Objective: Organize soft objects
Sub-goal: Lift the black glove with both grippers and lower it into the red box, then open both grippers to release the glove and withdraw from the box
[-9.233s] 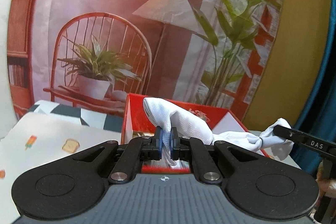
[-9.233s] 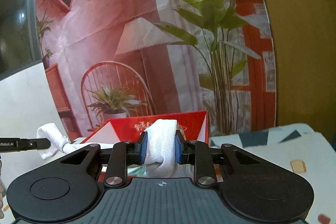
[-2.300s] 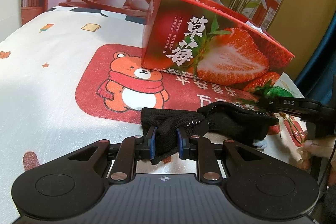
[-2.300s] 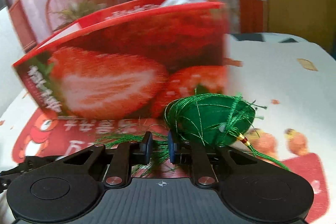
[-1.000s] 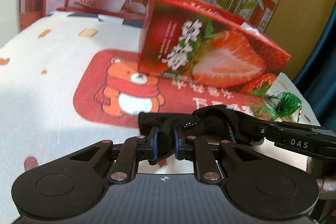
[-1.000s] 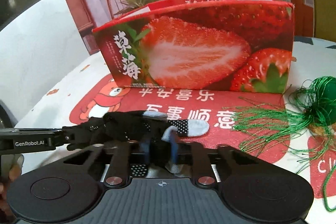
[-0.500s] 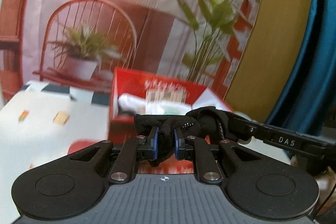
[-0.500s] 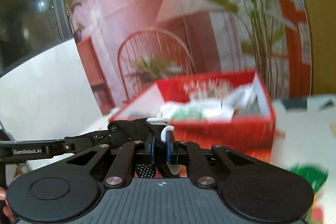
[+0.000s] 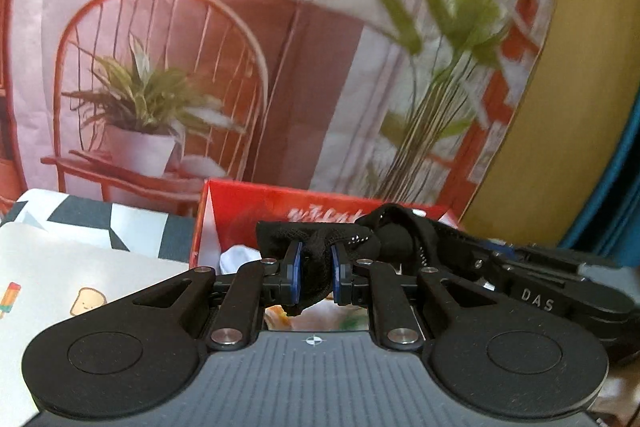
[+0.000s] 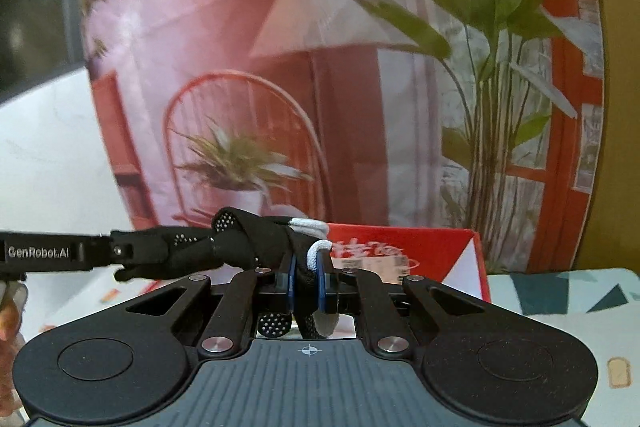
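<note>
Your black glove (image 9: pixel 384 239) is covering much of the red box's (image 9: pixel 248 203) inside in the left wrist view, so you are seeing only a scrap of white cloth (image 9: pixel 236 255) there. The gripper bodies are hiding the box's front and the table's near edge. The printed backdrop (image 9: pixel 440 27) is blurring at the leaves.

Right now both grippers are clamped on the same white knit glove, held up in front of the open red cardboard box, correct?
Wrong colour: the knit glove is black with pale fingertips, as the right wrist view shows. Otherwise right: left gripper and right gripper are both clamped on it, in front of the open red cardboard box.
</note>
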{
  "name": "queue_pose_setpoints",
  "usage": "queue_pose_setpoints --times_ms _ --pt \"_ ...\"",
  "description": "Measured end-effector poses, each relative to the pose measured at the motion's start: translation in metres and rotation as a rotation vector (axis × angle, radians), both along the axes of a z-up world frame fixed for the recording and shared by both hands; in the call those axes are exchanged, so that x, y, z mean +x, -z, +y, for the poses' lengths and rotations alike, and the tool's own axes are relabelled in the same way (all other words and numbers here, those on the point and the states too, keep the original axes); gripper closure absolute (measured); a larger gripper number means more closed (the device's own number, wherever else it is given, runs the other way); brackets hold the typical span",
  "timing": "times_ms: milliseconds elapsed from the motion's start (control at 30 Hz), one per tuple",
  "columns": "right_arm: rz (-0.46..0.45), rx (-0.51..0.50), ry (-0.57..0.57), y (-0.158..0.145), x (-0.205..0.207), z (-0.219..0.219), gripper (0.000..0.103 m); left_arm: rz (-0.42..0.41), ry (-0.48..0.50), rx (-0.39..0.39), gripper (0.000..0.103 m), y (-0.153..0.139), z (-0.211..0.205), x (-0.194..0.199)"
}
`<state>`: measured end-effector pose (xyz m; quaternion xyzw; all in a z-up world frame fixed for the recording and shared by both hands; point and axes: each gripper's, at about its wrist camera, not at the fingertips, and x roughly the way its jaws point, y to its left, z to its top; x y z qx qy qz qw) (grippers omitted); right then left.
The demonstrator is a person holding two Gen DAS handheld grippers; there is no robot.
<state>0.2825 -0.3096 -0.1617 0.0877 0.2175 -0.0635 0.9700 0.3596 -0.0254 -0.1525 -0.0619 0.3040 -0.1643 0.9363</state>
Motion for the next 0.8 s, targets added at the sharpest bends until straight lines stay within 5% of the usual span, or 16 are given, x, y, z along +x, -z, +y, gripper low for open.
queue_pose_setpoints --times_ms 267,333,367,633,800 --pt "0.114 0.041 0.043 0.034 0.025 -0.015 0.091 0.080 -0.010 0.031 0.079 0.030 0.002 0.025" --pt "0.126 0.049 0.054 0.038 0.025 -0.017 0.084 0.065 0.000 0.024 0.054 0.031 0.006 0.023" --pt "0.124 0.043 0.059 0.039 0.024 -0.017 0.082 0.053 0.005 0.022 0.050 0.031 0.008 0.021" --pt "-0.013 0.071 0.021 0.028 -0.024 -0.033 0.059 -0.057 0.042 0.079 0.040 0.015 0.005 -0.014" --pt "-0.054 0.038 0.044 0.019 -0.072 -0.050 0.059 -0.118 0.041 0.069 0.040 0.004 0.005 -0.048"
